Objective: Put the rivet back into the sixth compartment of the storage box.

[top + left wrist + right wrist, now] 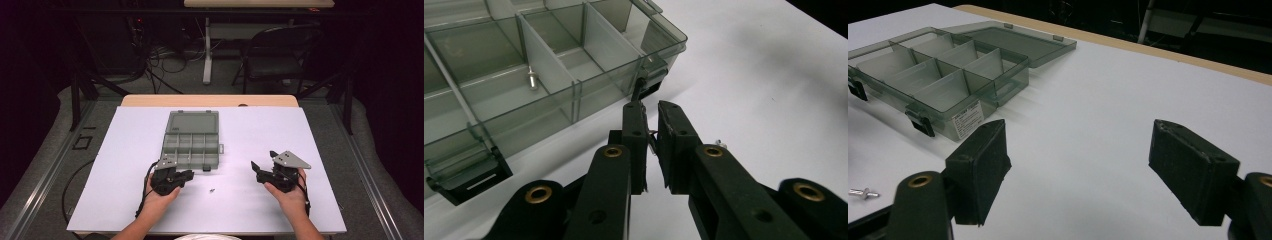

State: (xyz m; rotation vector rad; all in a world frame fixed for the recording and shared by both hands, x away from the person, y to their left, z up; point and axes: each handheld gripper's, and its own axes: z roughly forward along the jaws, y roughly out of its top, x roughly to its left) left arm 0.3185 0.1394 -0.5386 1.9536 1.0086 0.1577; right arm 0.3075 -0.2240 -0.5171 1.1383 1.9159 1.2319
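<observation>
A smoky clear organizer box (pixel 166 143) lies open on the white table top, its lid (pixel 193 122) folded back on the far side. My left gripper (pixel 188 174) hovers just in front of the box's near edge. In the left gripper view its jaws (pixel 649 109) are pinched on a small silver screw (pixel 652 136). Another screw (pixel 531 80) lies in one compartment of the box (pixel 659 44). A loose screw (pixel 212 190) rests on the table between the two grippers. My right gripper (pixel 263 160) stands open to the right with nothing between its jaws (pixel 1078 150).
The white sheet (pixel 260 130) covers the table, with bare space to the right of the box (pixel 968 117). The loose screw (pixel 863 192) lies at the lower left of the right gripper view. A folding chair (pixel 277 55) and table legs stand on the floor beyond.
</observation>
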